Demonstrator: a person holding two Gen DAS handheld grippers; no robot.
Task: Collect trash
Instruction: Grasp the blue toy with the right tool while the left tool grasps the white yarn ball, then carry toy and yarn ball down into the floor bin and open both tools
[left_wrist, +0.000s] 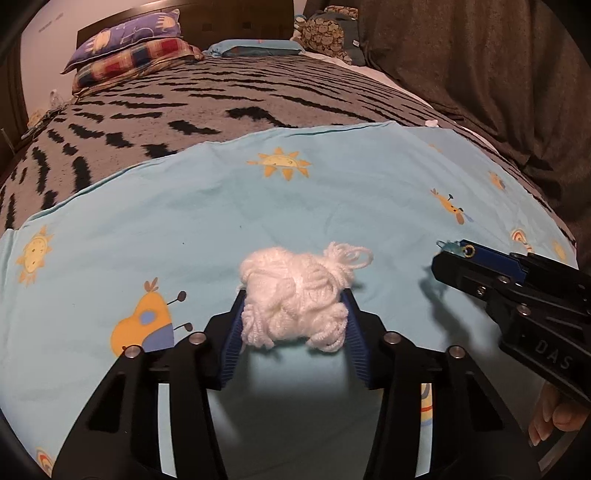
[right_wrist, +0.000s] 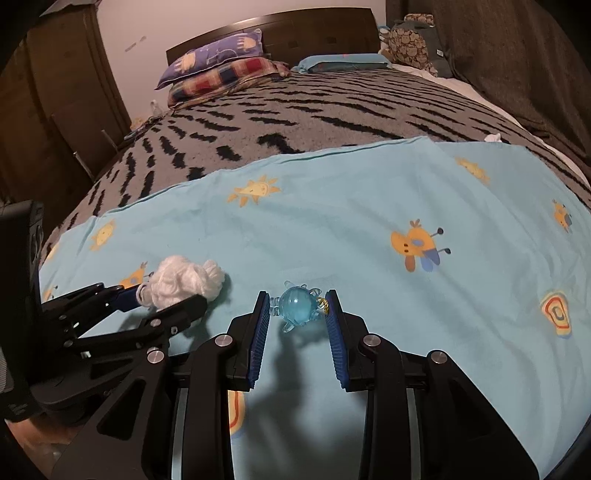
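A tangled wad of white yarn (left_wrist: 295, 295) sits between my left gripper's (left_wrist: 293, 293) blue pads, which are shut on it just above the light blue printed sheet (left_wrist: 221, 221). It also shows in the right wrist view (right_wrist: 184, 280), held by the left gripper (right_wrist: 170, 295). My right gripper (right_wrist: 297, 301) is shut on a small clear blue plastic ball-shaped trinket with little legs (right_wrist: 295, 306), held just above the sheet (right_wrist: 351, 221). In the left wrist view the right gripper (left_wrist: 448, 253) enters from the right with a bit of the blue trinket (left_wrist: 452, 246) at its tip.
The sheet lies on a grey blanket with black marks (left_wrist: 221, 92) covering a bed. Pillows (left_wrist: 129, 51) and a patterned stuffed toy (left_wrist: 325, 33) are at the headboard. A brown curtain (left_wrist: 480, 74) hangs on the right, a wooden wardrobe (right_wrist: 55, 92) on the left. A small white scrap (right_wrist: 493, 137) lies at the sheet's far right.
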